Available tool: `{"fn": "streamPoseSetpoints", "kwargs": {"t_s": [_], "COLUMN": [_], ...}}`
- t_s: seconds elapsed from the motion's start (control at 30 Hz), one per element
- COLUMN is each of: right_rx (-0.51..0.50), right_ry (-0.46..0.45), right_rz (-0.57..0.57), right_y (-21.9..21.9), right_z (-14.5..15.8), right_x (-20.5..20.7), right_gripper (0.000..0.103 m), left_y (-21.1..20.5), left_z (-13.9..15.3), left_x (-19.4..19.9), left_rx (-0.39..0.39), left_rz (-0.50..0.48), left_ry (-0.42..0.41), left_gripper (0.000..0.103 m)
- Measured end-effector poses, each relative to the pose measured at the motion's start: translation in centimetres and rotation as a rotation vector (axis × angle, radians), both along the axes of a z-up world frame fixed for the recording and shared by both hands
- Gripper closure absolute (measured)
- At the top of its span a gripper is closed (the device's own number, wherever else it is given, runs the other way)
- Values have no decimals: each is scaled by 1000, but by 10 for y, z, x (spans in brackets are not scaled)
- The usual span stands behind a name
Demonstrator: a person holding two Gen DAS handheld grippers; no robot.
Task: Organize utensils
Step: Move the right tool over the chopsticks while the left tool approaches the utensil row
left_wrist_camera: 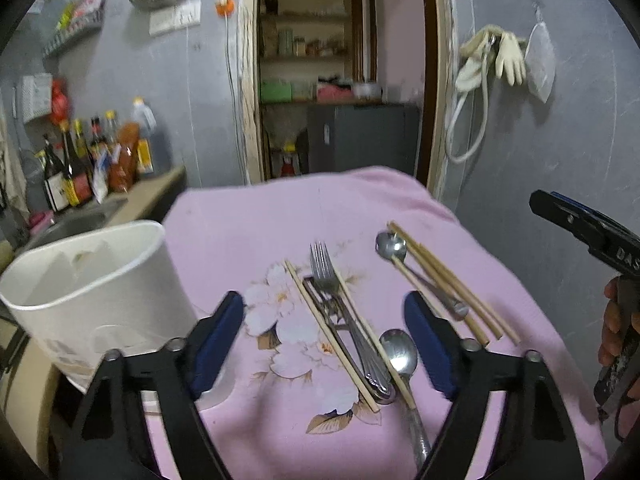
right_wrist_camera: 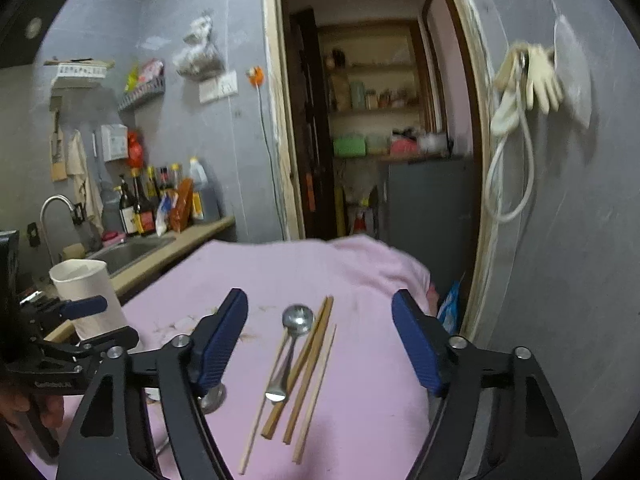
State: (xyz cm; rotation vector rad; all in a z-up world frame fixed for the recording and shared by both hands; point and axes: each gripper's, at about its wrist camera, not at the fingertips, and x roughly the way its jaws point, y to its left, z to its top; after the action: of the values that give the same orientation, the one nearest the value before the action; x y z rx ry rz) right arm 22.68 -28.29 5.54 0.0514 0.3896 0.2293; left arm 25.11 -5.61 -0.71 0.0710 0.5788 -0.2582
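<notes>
The utensils are lying in two loose groups on a bench draped in a pink cloth [left_wrist_camera: 240, 220] printed with pale flowers. In the left wrist view, the group nearer the middle is showing a steel fork [left_wrist_camera: 325, 276], tines pointing toward the far edge, resting on a dark flat utensil and flanked by two pale wooden chopsticks [left_wrist_camera: 320, 328]; a steel spoon [left_wrist_camera: 398, 354] is lying just beside them, its handle running toward the near edge. Toward the right edge a second spoon [left_wrist_camera: 391, 246] is sitting among more chopsticks [left_wrist_camera: 448, 280].

The left gripper [left_wrist_camera: 324, 336] is hanging over the fork group with its blue-padded jaws spread, nothing between the pads. The right gripper [right_wrist_camera: 320, 344] is likewise spread above the second spoon [right_wrist_camera: 298, 318] and its chopsticks [right_wrist_camera: 308, 364], touching none of them.

Only the left wrist view is showing the fork group in full, the flower print, and the open top of the white holder [left_wrist_camera: 92, 288] standing at the left edge, close to the camera. The right wrist view is showing that holder [right_wrist_camera: 86, 296] smaller, beside the sink [right_wrist_camera: 132, 250], and all four sticks of the right-hand group laid out lengthwise.
</notes>
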Motion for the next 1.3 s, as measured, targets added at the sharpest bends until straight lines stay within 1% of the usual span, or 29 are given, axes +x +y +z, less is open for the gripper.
{"fn": "streamPoseSetpoints", "kwargs": {"t_s": [0.03,0.07,0.1,0.13,0.2,0.27,0.3,0.37,0.4,0.47,0.53,0.63,0.7,0.83,0.93,1.17,1.3], "right_rx": [14,25,37,41,38,37,41,42,39,18,8,-9,-10,-19,-25,-21,-43], "right_ry": [34,61,98,124,163,209,231,287,305,346,384,406,409,421,440,499,508], "right_rz": [4,9,18,23,38,60,70,94,103,120,128,130,132,139,144,162,163], "right_y": [-3,-5,-8,-9,-10,-9,-9,-7,-5,-2,-1,-1,-1,-1,-1,2,6], "right_z": [-3,-6,-10,-14,-20,-28,-31,-40,-43,-49,-53,-58,-58,-60,-62,-70,-71], "right_x": [8,15,23,29,38,46,50,59,63,70,77,82,83,87,89,99,104], "right_gripper": [47,51,52,56,60,66,68,74,75,80,82,83,84,84,84,84,84], "left_y": [0,0,0,0,-1,-3,-4,-3,-1,1,2,4,5,4,3,-1,-1], "left_z": [-3,-6,-10,-14,-21,-28,-32,-39,-41,-45,-49,-53,-56,-56,-58,-58,-57], "left_x": [5,11,16,22,30,39,43,50,53,59,61,67,71,75,77,82,92], "left_rx": [1,0,0,5,15,30,30,20,9,3,10,11,6,13,32,31,28], "left_rz": [-2,-3,-4,-2,-1,1,2,7,7,12,19,23,25,32,50,53,62], "left_ry": [24,53,72,98,135,170,190,224,241,263,281,311,332,333,344,358,374], "left_gripper": [42,49,55,57,67,73,77,80,81,83,86,88,88,89,93,94,94]}}
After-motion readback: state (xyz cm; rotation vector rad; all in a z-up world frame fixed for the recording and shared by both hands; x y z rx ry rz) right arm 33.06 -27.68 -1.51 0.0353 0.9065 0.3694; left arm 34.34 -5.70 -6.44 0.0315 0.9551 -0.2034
